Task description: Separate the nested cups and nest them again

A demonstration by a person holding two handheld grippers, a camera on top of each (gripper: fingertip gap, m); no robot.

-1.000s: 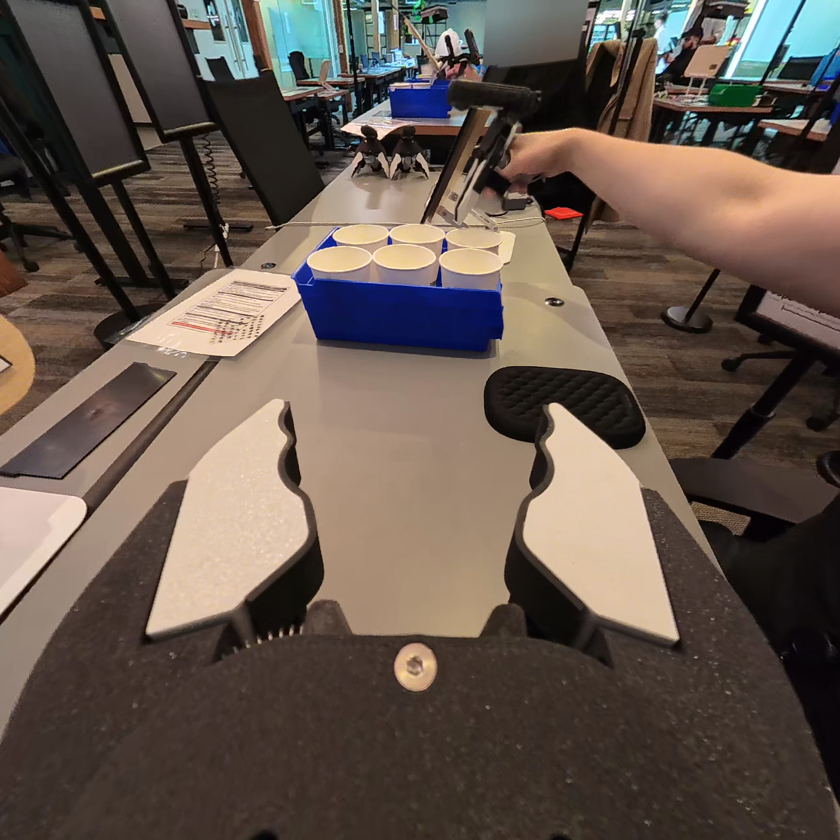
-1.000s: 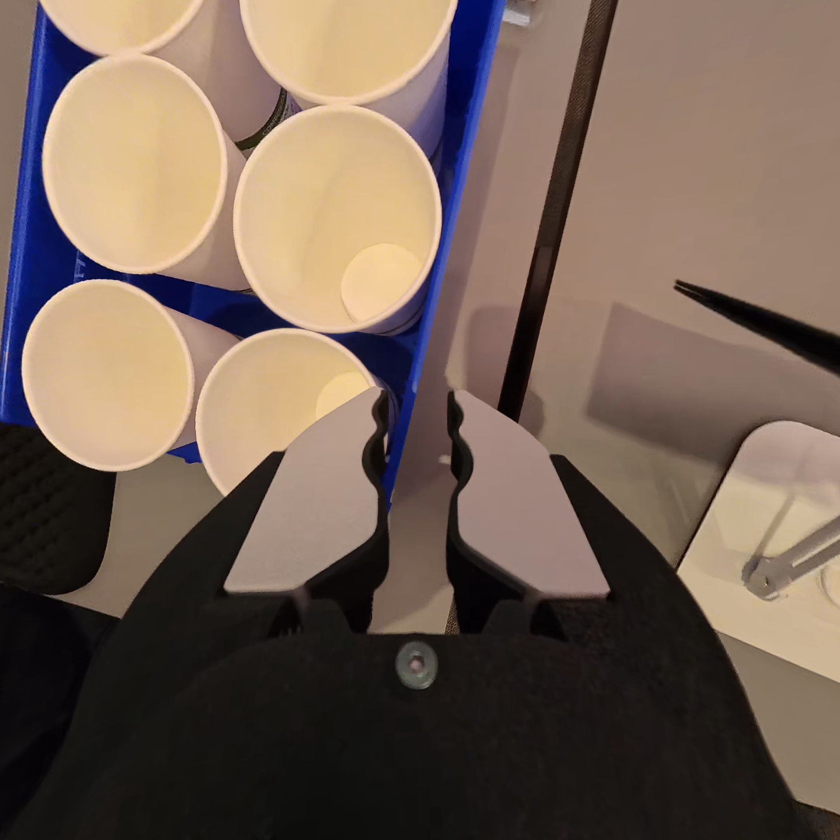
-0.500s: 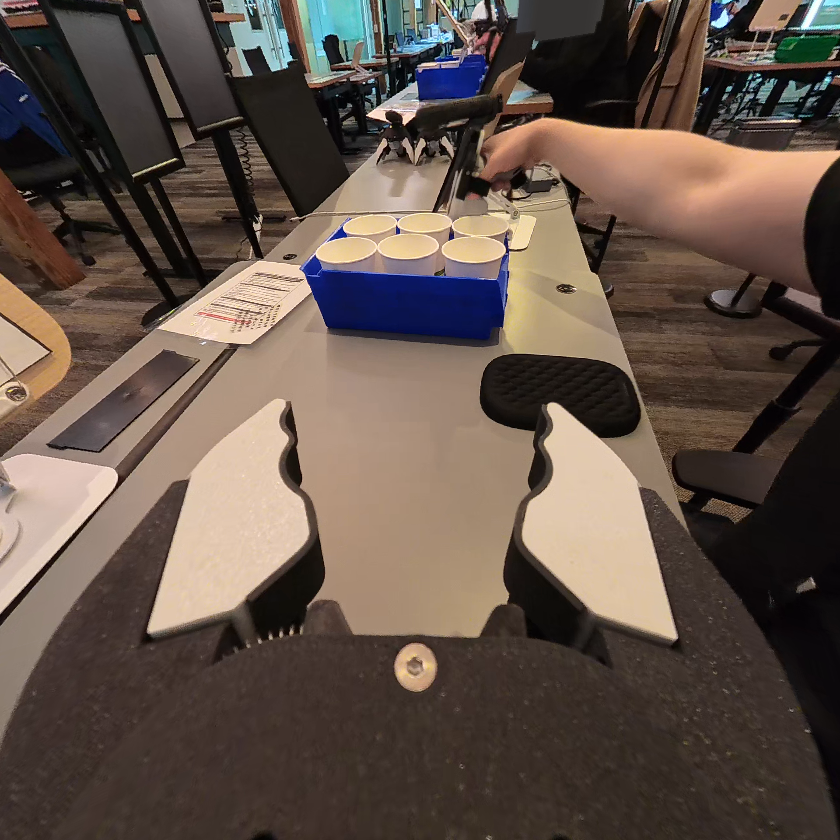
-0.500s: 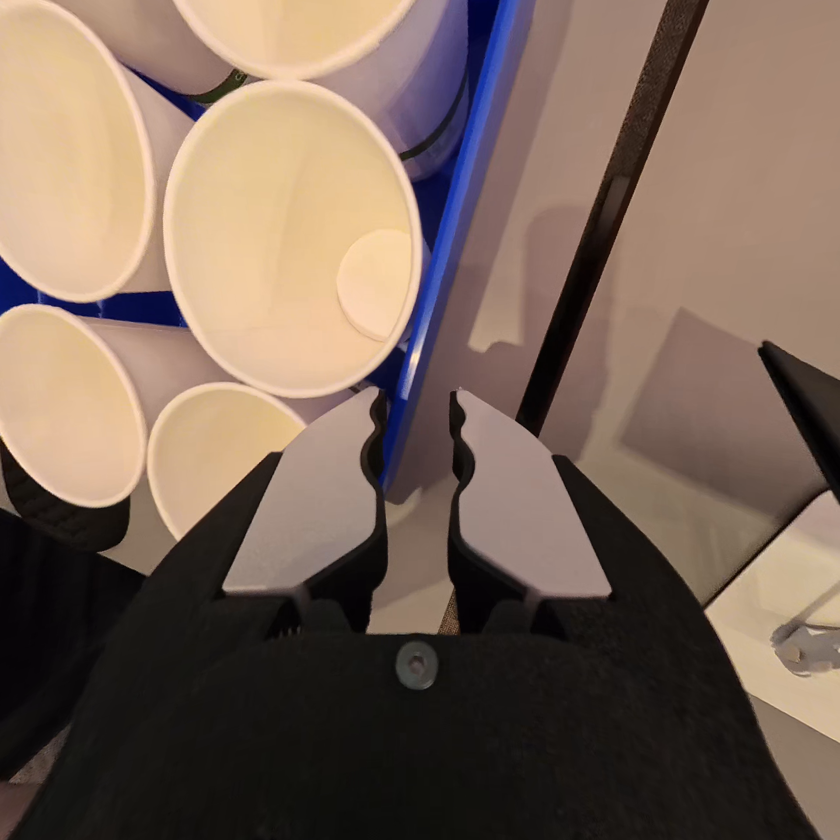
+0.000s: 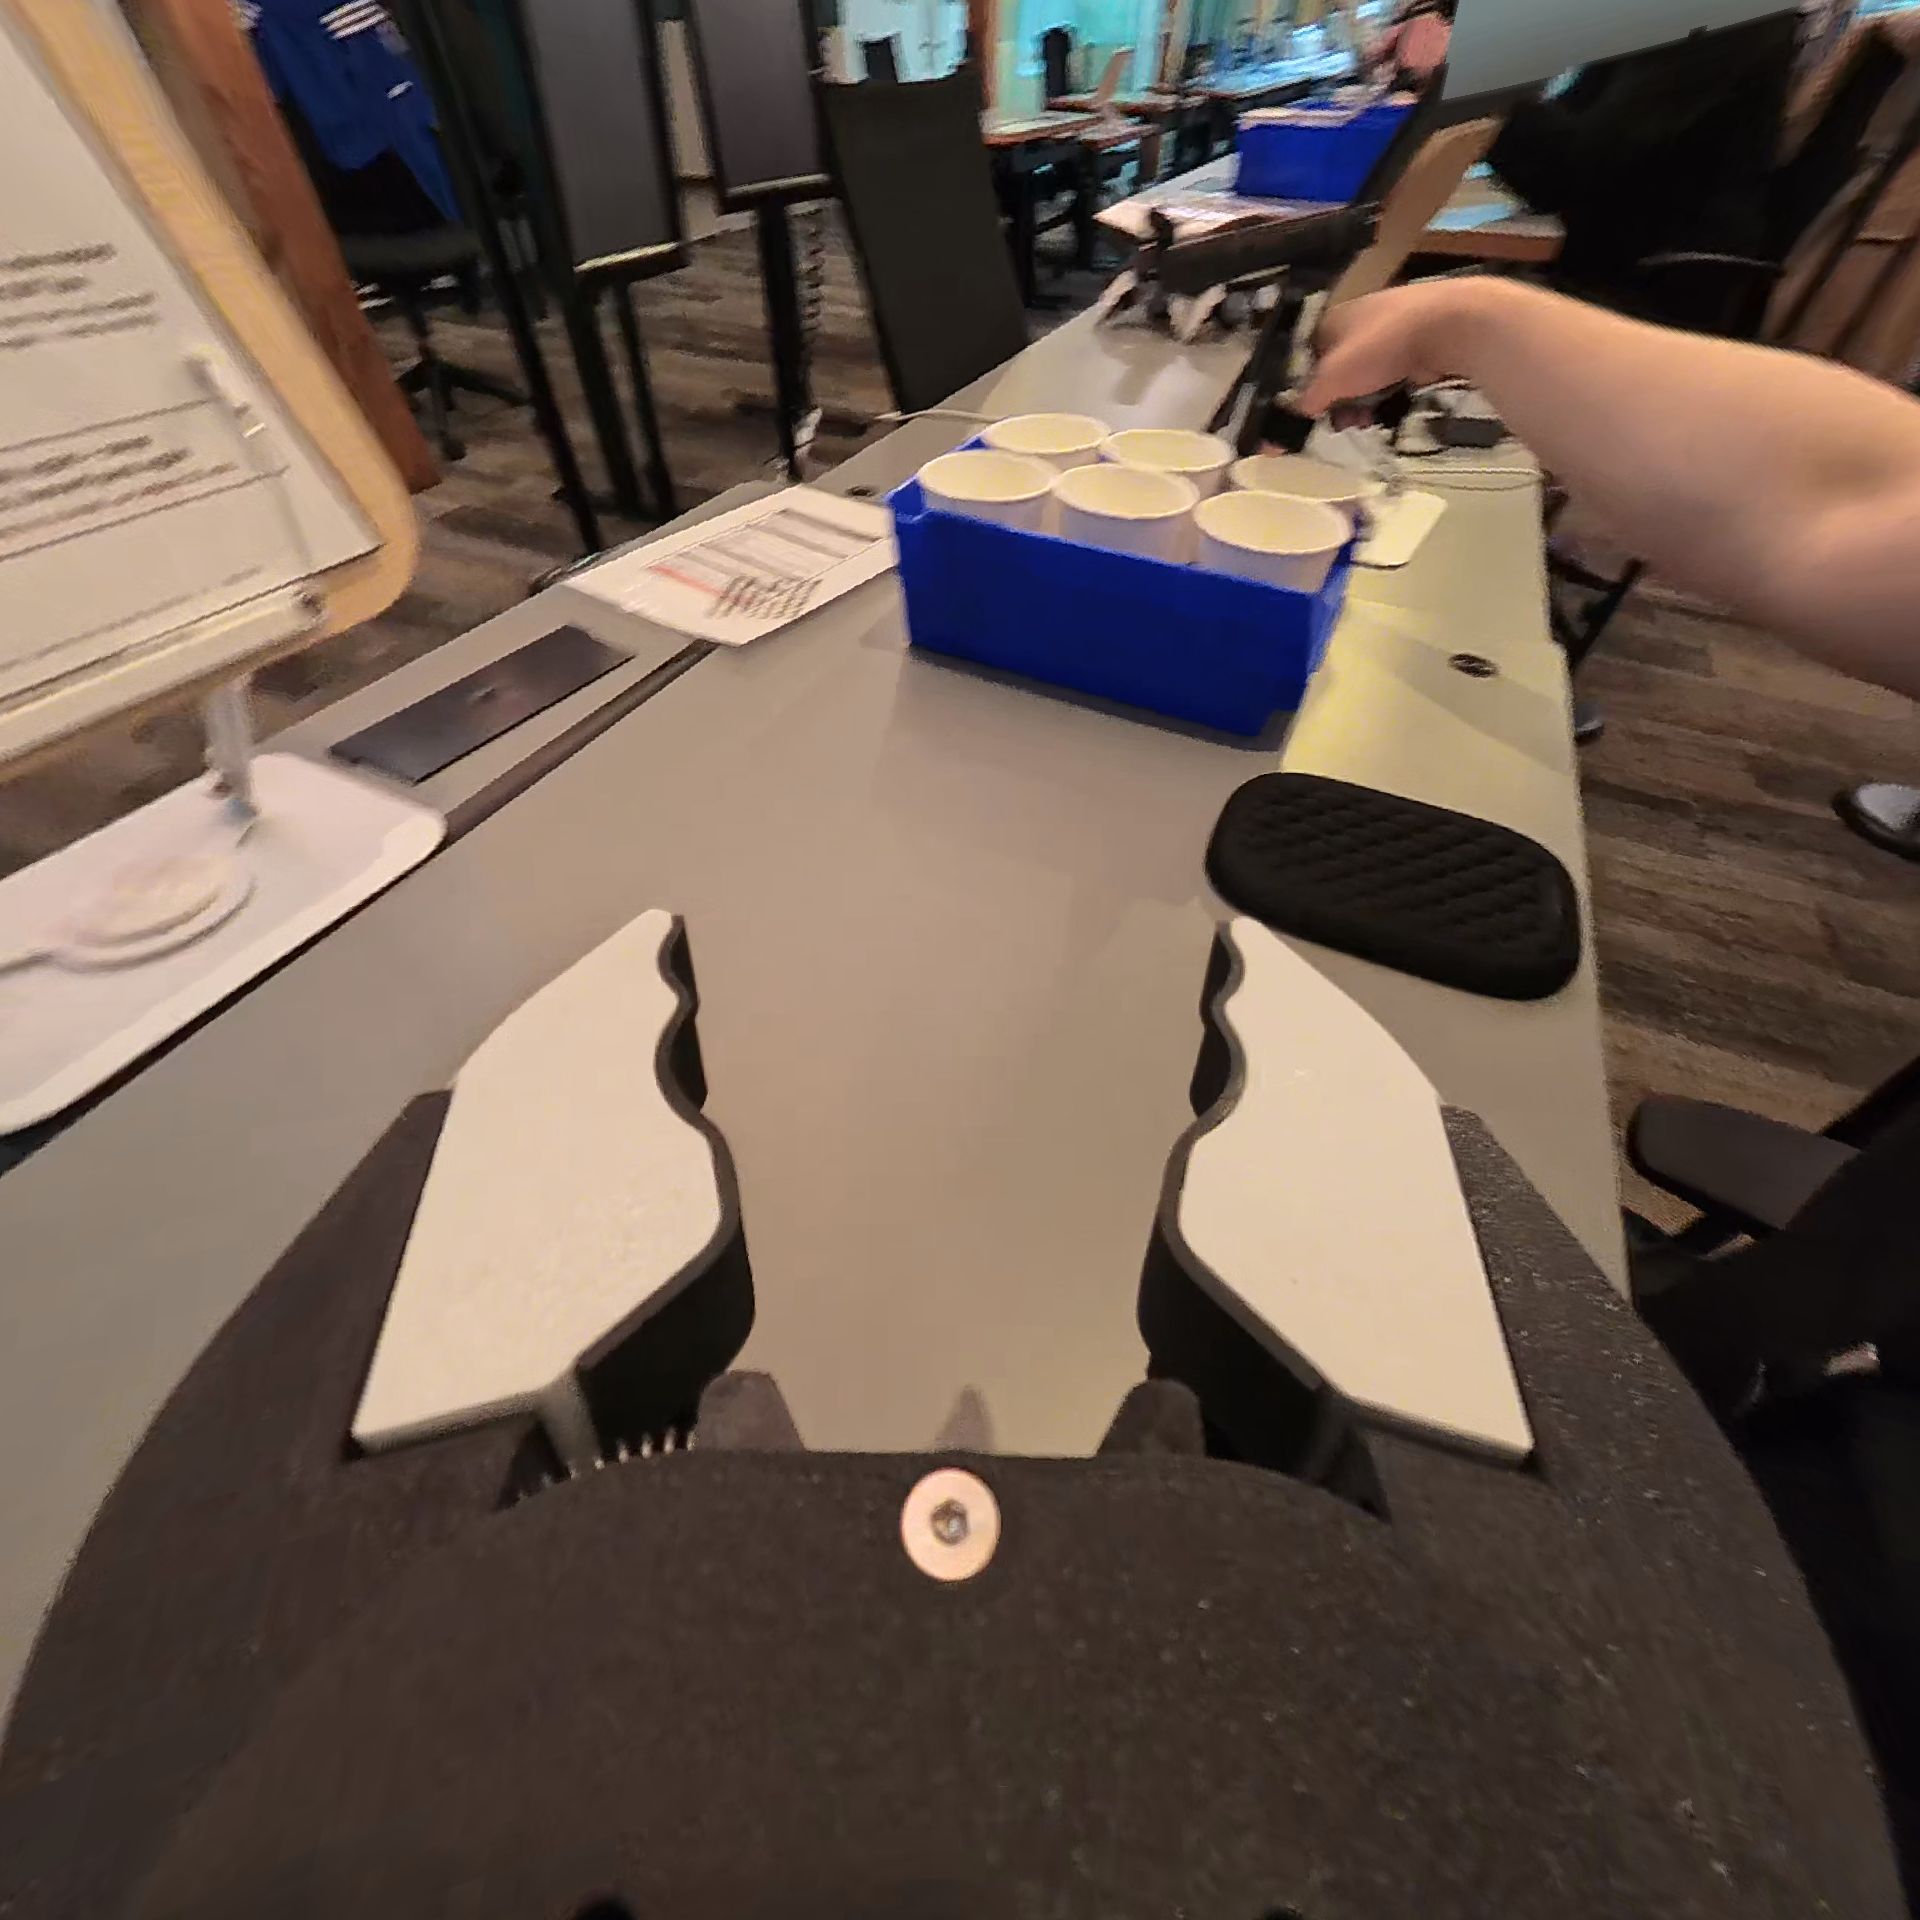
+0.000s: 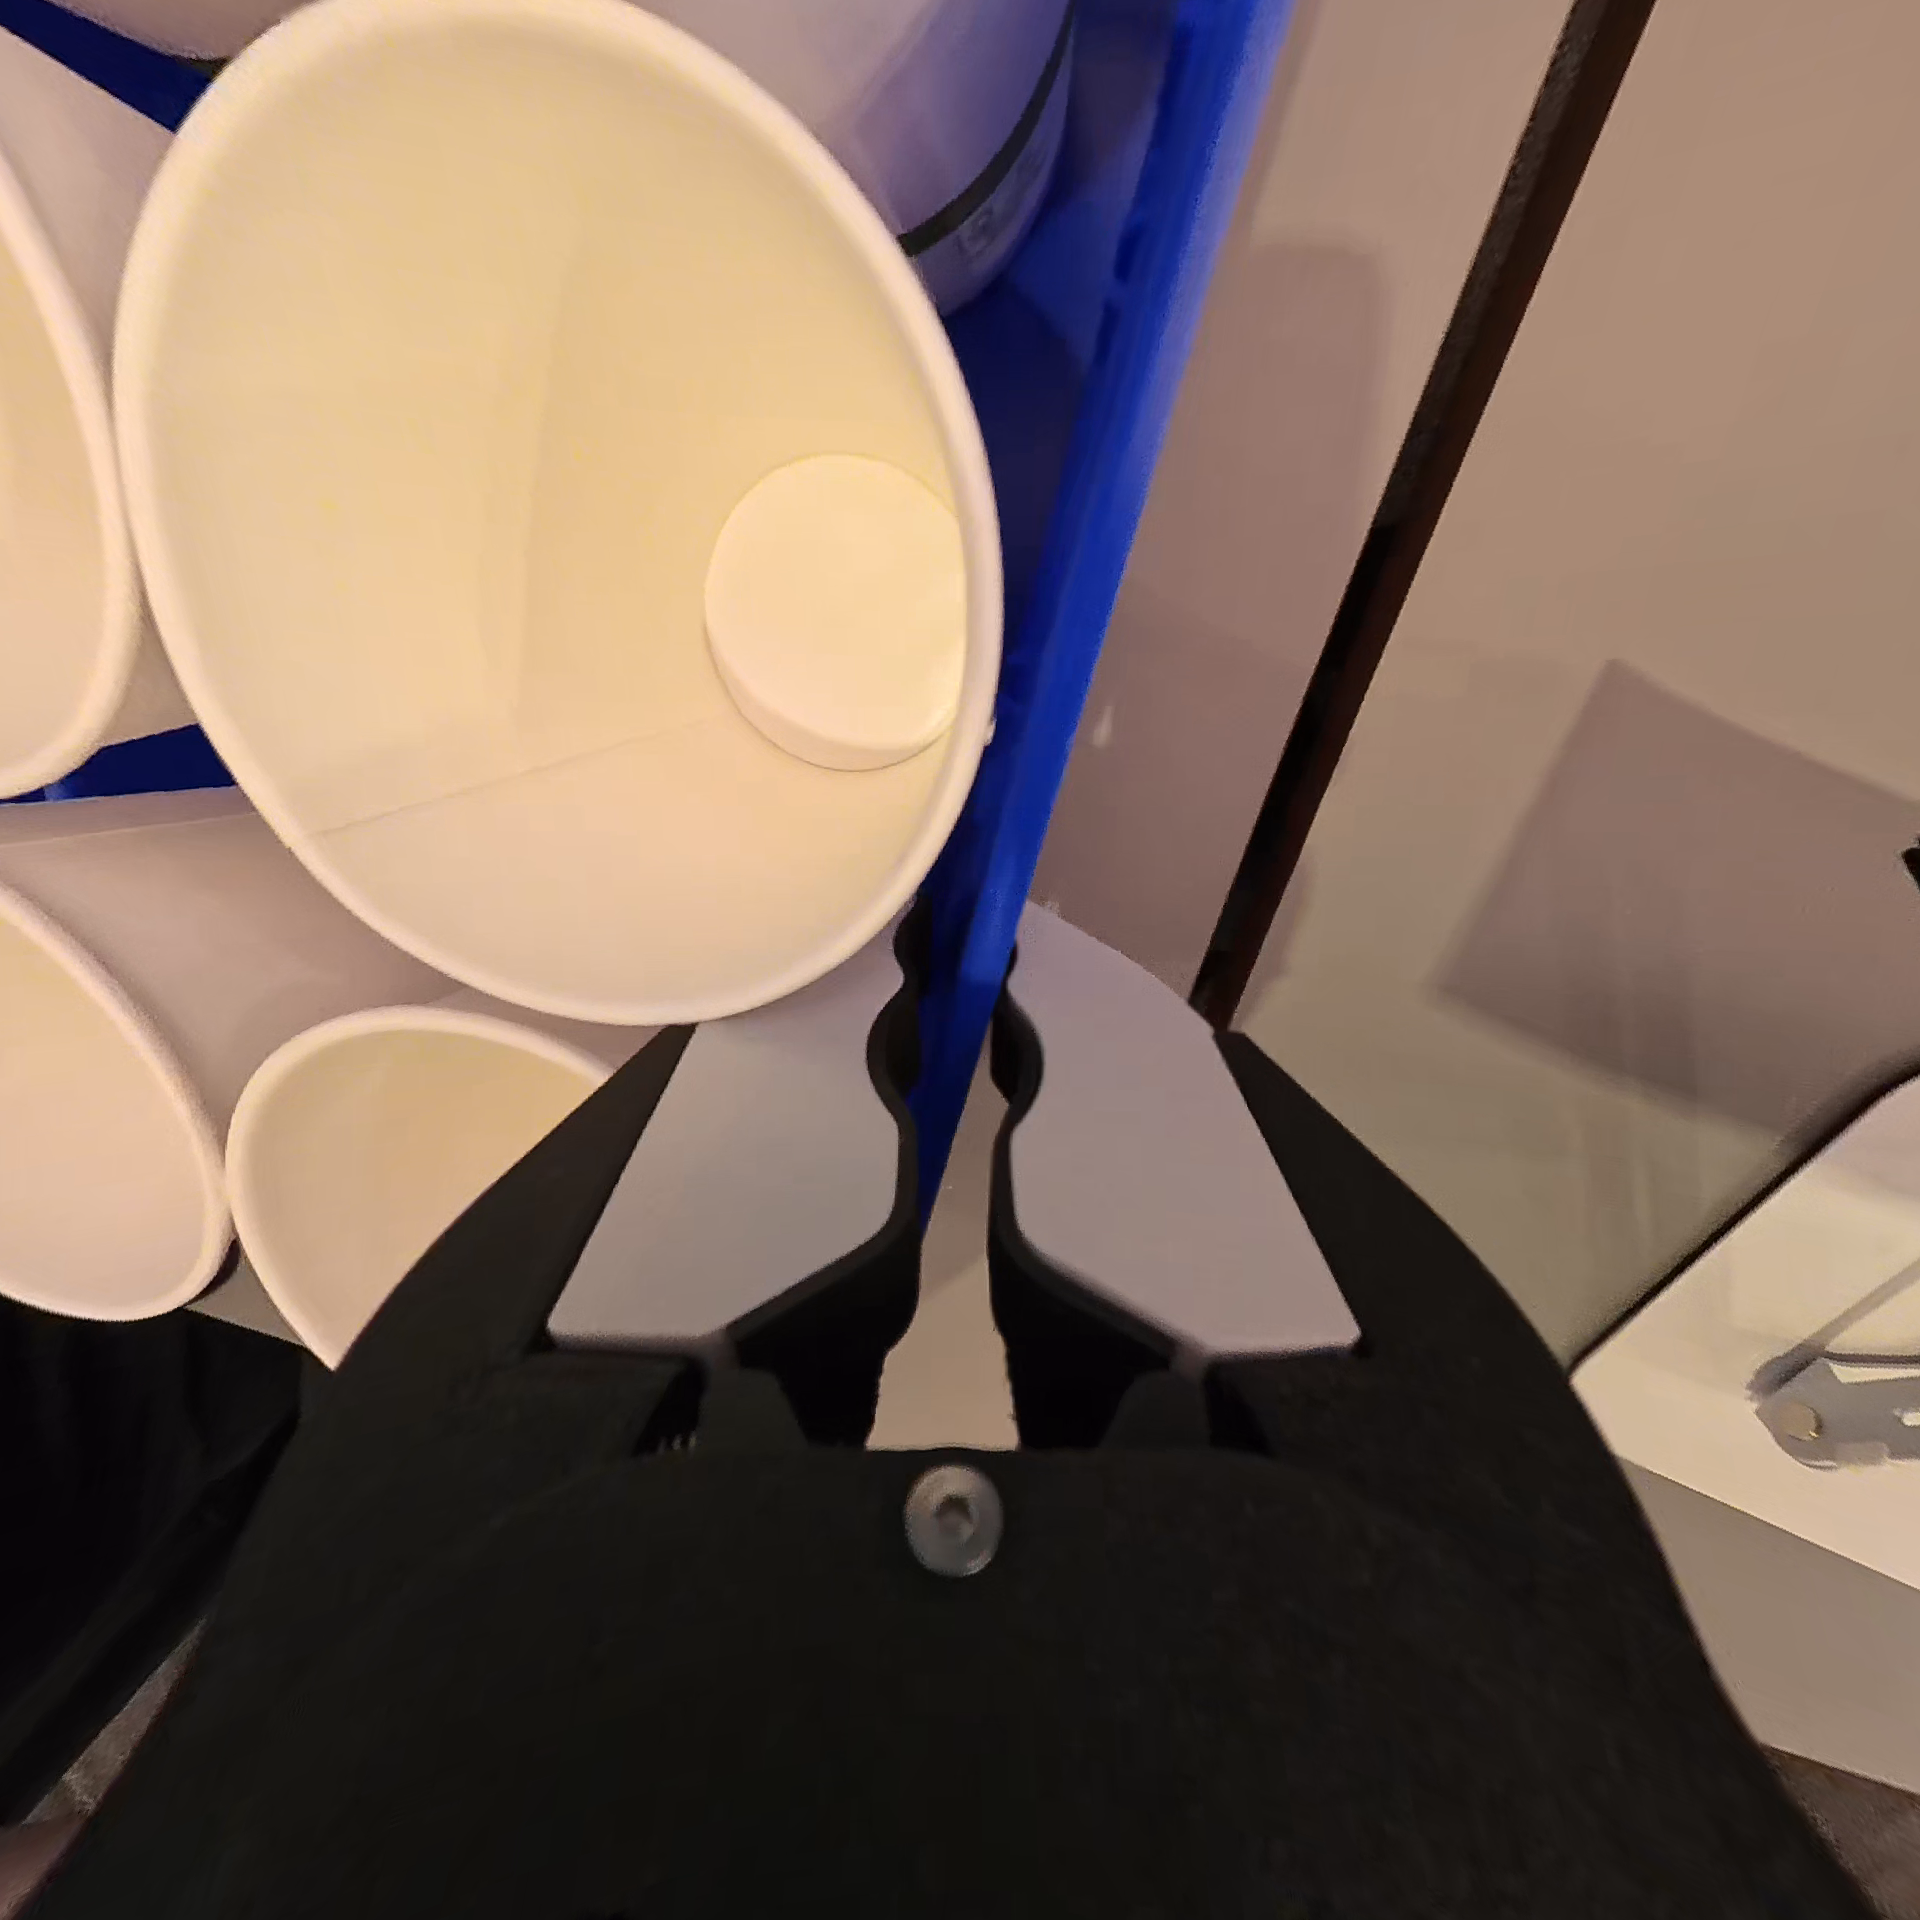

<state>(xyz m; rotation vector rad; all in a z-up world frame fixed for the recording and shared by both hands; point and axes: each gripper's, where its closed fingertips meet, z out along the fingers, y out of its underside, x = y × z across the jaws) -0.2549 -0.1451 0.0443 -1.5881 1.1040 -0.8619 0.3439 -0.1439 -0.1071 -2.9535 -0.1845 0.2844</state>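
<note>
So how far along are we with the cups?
Nothing looks done yet: all six cups stand in the bin, none lifted out. In hand: the right gripper looks clamped on the bin's wall beside a cup, likely steadying it, while the left gripper hangs open and empty over the table. Left: pull nested cups apart, then nest them again.

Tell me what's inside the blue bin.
The blue bin holds six white paper cups, upright, open and empty inside. Their lower halves and the bin floor are hidden, so nested cups cannot be counted.
</note>
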